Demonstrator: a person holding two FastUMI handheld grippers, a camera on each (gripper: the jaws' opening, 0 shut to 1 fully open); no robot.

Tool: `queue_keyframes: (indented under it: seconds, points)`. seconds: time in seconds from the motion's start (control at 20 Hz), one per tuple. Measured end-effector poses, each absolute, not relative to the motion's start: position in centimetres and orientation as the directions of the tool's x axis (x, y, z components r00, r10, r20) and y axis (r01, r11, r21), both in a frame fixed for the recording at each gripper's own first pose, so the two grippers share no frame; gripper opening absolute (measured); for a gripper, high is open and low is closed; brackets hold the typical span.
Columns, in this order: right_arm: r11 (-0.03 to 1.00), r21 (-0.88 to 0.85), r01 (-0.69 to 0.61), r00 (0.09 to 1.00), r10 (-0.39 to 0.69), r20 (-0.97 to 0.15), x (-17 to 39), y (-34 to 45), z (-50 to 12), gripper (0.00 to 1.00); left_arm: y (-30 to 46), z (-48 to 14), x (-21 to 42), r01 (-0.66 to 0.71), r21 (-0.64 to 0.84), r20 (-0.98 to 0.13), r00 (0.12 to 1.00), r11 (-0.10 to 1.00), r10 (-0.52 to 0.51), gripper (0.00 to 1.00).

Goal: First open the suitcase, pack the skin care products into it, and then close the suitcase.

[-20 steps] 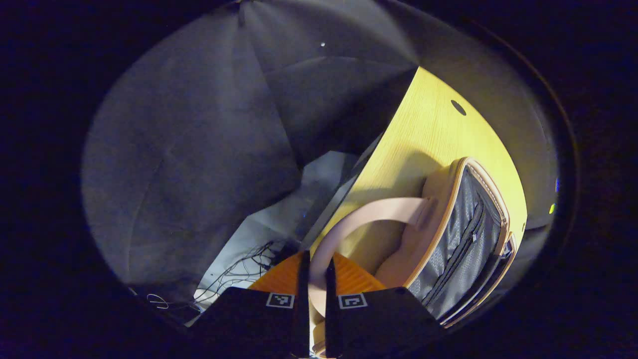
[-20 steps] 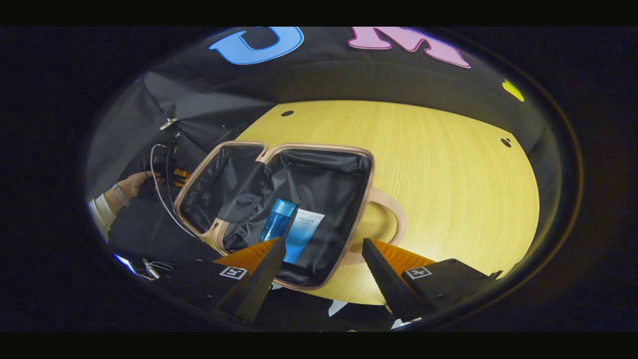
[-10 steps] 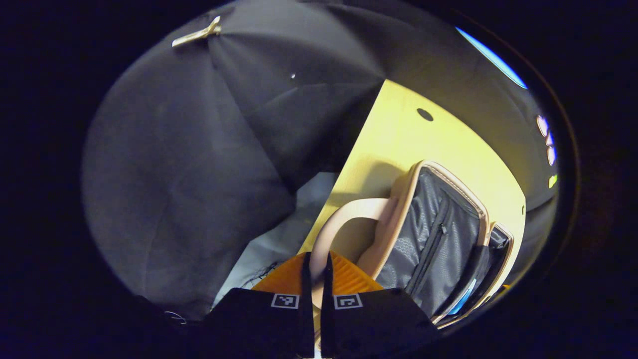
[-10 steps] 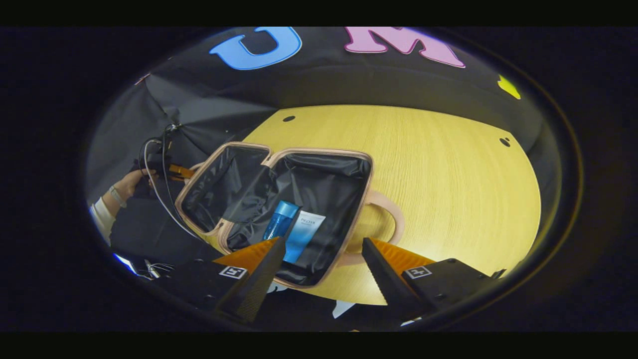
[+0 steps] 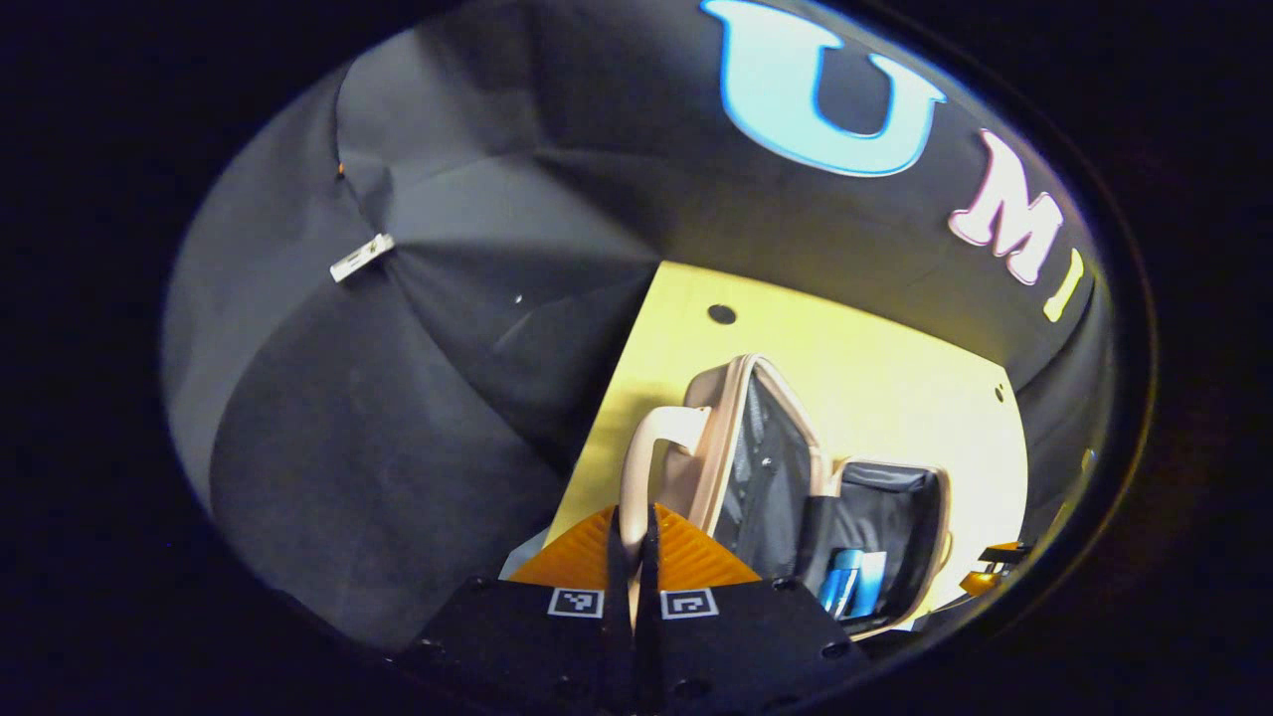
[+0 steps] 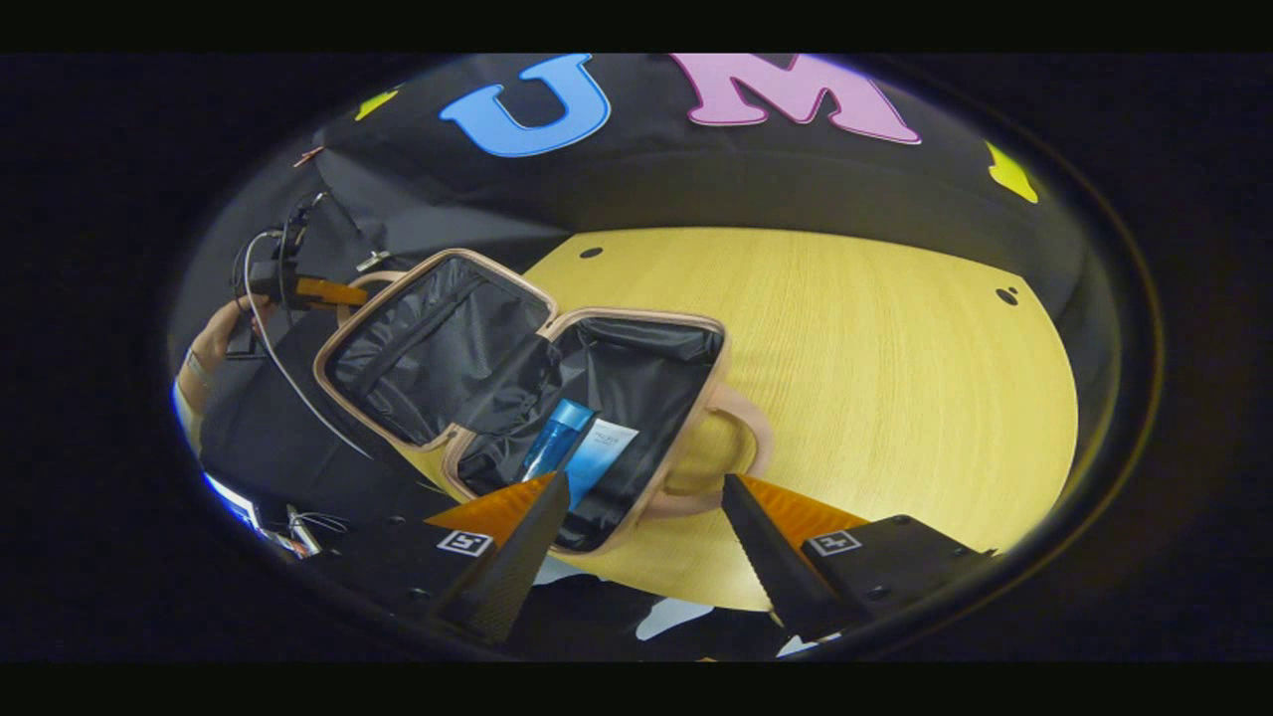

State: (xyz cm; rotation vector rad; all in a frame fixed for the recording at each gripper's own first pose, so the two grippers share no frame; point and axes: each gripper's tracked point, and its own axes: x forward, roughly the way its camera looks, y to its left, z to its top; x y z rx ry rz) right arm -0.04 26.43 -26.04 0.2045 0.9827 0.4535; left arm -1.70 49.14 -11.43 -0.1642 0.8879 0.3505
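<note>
Lid (image 6: 418,343) raised further since earlier; left claw (image 5: 634,537) clamps lid handle (image 5: 641,467); right claw (image 6: 636,522) wide.

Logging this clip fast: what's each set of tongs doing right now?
Left tongs: shut on the lid handle of the suitcase.
Right tongs: open, holding nothing, near the suitcase's front edge.

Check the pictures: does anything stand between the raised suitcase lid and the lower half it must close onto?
Nothing visible blocks the lid. The blue bottle and white tube lie low inside the lower half. The left gripper has its jaws shut on the lid's handle.
</note>
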Motion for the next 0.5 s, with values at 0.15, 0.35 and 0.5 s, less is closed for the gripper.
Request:
queue_keyframes:
  seconds: [0.15,0.35,0.5]
  points:
    - [0.876,0.390,-0.283,0.475,0.481,-0.737,-0.7,24.6,-25.3,0.98,43.3,-7.6,-0.6,-0.319,-0.001,-0.744,0.633,0.948,0.213,0.06]
    - [0.880,0.376,-0.291,0.502,0.475,-0.723,-0.9,19.7,-24.5,0.98,34.4,-4.4,0.8,-0.198,0.016,-0.721,0.677,0.980,0.149,0.06]
    - [0.885,0.390,-0.255,0.512,0.466,-0.722,-1.3,16.3,-24.4,0.98,26.1,-4.3,1.8,-0.120,-0.060,-0.712,0.701,0.991,0.042,0.06]
